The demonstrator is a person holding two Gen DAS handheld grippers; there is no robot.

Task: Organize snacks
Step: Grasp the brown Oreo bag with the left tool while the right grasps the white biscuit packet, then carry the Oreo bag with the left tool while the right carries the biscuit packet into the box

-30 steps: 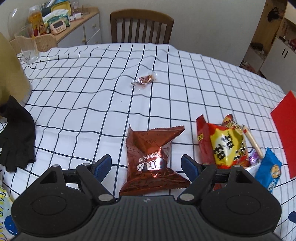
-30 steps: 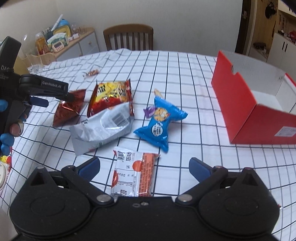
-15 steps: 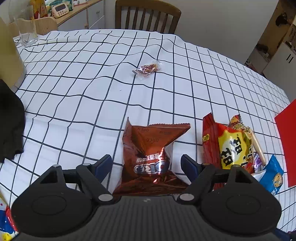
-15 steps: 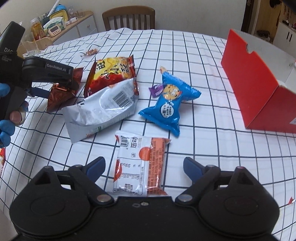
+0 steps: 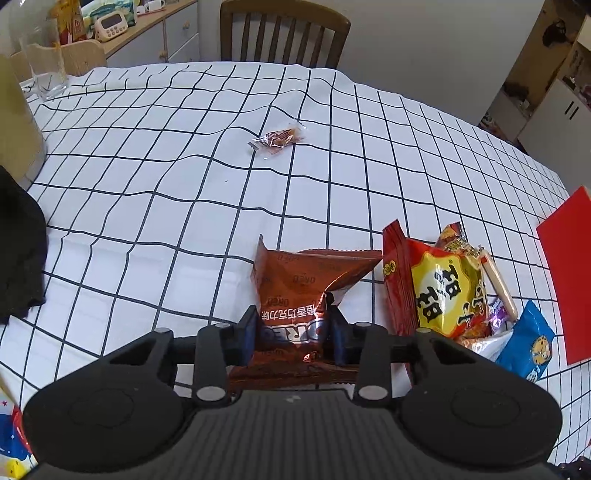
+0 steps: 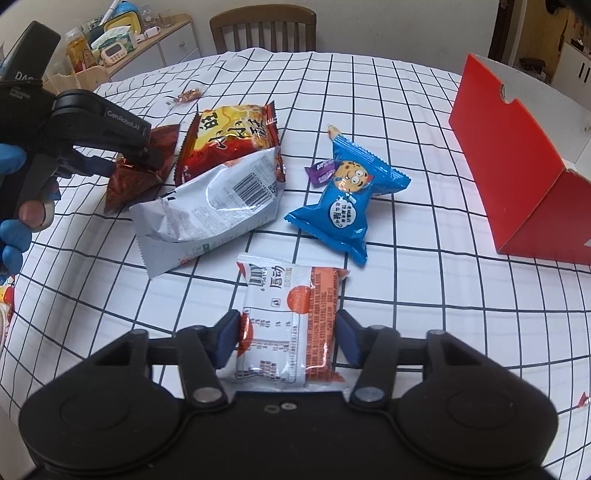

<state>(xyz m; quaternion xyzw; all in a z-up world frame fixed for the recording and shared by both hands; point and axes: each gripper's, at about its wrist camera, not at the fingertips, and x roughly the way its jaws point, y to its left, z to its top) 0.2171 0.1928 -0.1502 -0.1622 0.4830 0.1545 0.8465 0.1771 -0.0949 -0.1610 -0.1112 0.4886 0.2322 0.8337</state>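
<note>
My left gripper (image 5: 293, 334) is shut on a brown Oreo packet (image 5: 295, 288), pinching its lower half on the checked tablecloth; it also shows in the right wrist view (image 6: 129, 177). My right gripper (image 6: 287, 338) is shut on a white and orange snack packet (image 6: 291, 314) lying flat. Beside them lie a red and yellow bag (image 6: 229, 136), a silver bag (image 6: 218, 203), a blue cookie packet (image 6: 349, 199) and a small purple candy (image 6: 320, 170). An open red box (image 6: 517, 173) stands at the right.
A small wrapped candy (image 5: 277, 138) lies alone further up the table. A black glove (image 5: 18, 251) and a glass (image 5: 42, 70) are at the left. A wooden chair (image 5: 282, 31) stands behind the table, and a cluttered cabinet (image 6: 122, 48) at back left.
Both grippers were open around their packets; both have now closed, the left on the Oreo packet, the right on the white and orange packet. The Oreo packet is crumpled where pinched.
</note>
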